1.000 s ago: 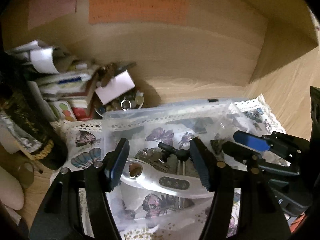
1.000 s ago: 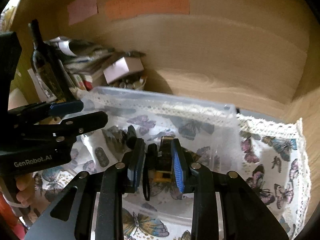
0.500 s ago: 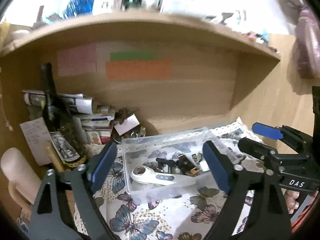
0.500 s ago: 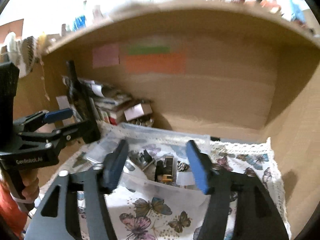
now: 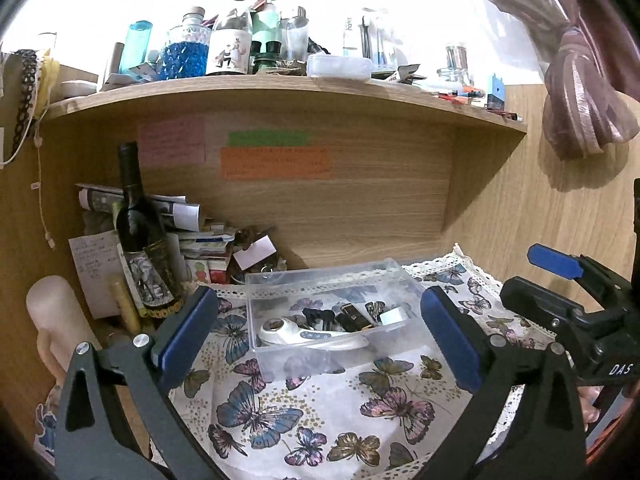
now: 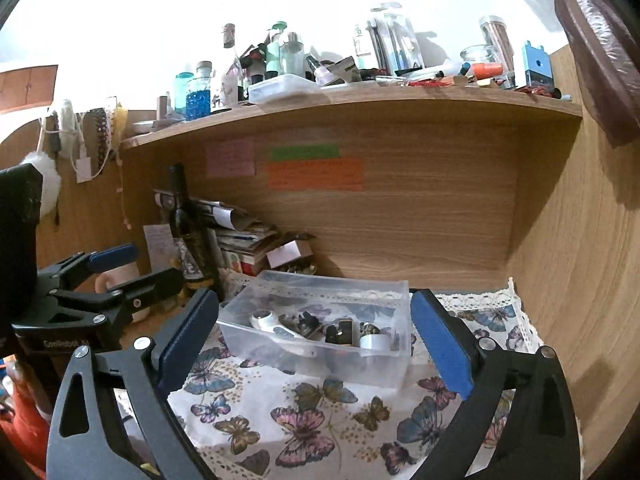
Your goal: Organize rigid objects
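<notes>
A clear plastic box [image 5: 280, 364] stands on a butterfly-print cloth [image 5: 320, 412] in a wooden desk nook. Inside lie a white rotary cutter [image 5: 296, 330], a black clip [image 5: 318, 316], a dark lighter-like block [image 5: 354, 318] and a small silver piece [image 5: 392, 315]. The box also shows in the right wrist view [image 6: 360, 376], with the cutter [image 6: 276, 326] at its left. My left gripper [image 5: 318, 340] is open and empty, held back in front of the box. My right gripper [image 6: 314, 340] is open and empty too, also back from the box.
A dark wine bottle [image 5: 140, 236] and a pile of papers and boxes [image 5: 200, 240] crowd the nook's left back corner. A pale candle [image 5: 52, 316] stands far left. The shelf above [image 5: 280, 84] carries several bottles and jars. Wooden walls close the back and right.
Both grippers have pulled back and up from inside the box and opened wide. The right gripper let go of the dark block, which now lies in the box.
</notes>
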`<state>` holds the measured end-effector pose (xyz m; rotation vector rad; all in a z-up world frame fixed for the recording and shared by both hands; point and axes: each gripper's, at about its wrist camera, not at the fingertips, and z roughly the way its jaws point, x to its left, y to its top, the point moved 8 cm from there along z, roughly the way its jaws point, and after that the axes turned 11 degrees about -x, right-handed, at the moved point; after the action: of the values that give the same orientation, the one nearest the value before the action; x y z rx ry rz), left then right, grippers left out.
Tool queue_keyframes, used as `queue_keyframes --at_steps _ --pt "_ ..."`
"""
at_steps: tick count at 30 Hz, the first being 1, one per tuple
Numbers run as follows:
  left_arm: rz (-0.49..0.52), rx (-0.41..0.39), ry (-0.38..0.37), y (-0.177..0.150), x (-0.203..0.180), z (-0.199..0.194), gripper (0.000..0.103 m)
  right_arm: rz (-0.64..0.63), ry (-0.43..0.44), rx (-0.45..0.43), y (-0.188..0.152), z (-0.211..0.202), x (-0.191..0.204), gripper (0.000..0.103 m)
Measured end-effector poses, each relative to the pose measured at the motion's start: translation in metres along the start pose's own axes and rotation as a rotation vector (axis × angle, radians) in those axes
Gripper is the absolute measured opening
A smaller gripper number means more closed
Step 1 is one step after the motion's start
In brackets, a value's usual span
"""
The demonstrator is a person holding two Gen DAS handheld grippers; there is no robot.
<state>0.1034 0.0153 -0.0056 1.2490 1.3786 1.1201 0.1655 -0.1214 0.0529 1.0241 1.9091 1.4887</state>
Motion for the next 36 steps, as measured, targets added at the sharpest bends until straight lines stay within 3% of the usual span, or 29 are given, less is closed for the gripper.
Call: queue_keyframes --at_steps 36 --pt "0.011 -0.043 -0.008 0.006 -0.007 -0.014 0.103 0.012 -0.001 -0.029 0.003 -0.014 0.005 0.101"
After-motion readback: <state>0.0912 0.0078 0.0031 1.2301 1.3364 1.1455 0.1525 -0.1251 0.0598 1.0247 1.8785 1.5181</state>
